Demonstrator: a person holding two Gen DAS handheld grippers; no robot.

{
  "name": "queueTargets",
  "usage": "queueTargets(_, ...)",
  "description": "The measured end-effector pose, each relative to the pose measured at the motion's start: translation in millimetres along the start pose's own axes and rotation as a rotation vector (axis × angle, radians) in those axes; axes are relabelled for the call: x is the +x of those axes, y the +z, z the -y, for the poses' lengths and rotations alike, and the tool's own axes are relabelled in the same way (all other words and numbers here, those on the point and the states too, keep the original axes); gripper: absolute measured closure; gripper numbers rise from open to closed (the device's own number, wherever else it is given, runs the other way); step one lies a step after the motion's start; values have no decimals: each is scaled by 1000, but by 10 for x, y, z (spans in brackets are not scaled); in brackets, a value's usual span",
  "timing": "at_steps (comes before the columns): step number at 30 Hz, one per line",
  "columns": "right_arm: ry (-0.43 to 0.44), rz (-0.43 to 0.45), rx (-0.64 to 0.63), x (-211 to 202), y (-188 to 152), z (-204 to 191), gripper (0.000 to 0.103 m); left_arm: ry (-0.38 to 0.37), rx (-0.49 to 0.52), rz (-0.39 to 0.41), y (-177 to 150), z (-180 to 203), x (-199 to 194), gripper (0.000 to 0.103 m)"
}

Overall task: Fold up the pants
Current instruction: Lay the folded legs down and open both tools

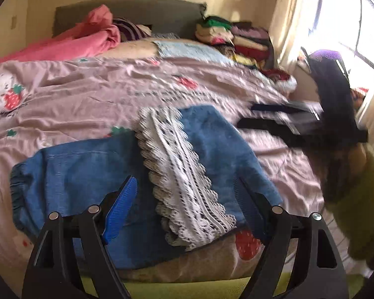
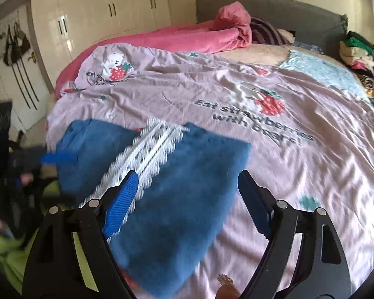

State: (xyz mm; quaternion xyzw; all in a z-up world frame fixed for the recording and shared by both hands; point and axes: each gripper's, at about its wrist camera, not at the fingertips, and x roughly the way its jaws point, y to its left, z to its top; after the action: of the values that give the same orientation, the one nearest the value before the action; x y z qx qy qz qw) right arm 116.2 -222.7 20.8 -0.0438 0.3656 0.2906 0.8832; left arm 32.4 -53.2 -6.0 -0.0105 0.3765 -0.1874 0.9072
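Blue denim pants with a white lace band lie folded near the front edge of the bed. My left gripper is open and empty just above them, its blue pads on either side of the lace. My right gripper is open and empty, hovering over the right part of the pants. It also shows blurred in the left wrist view, at the right above the bed. The left gripper shows blurred at the left edge of the right wrist view.
The bed is covered by a lilac strawberry-print sheet. A pink blanket lies by the grey headboard. A stack of folded clothes sits at the far right corner near the window. White wardrobes stand at the left.
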Motion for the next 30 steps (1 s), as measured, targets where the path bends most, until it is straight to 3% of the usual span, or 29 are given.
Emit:
queueTargets(5, 12, -67, -19, 422, 141, -25, 27, 5, 46, -176, -197, 56, 394, 24)
queueTargets(7, 7, -109, -38, 619, 145, -50, 27, -11, 17, -211, -233, -3, 479, 24)
queueTargets(12, -18, -216, 3, 997, 38, 62, 23, -46, -22, -210, -250, -103, 478, 24)
queueTargets(17, -3, -185, 55, 906, 22, 109, 22, -71, -47, -190, -251, -137, 383, 24)
queueTargets(20, -1, -142, 68, 685, 19, 79, 21, -29, -50, -166, -216, -181, 292, 21)
queueTargets(21, -4, -131, 72, 632, 24, 73, 19, -17, -53, -156, -197, -198, 253, 10)
queueTargets(22, -15, -112, 76, 539, 18, 56, 18, -1, -57, -145, -180, -211, 223, 5)
queueTargets(30, -21, -16, 120, 97, -71, -35, 13, 83, -71, -90, -30, -332, -32, 5)
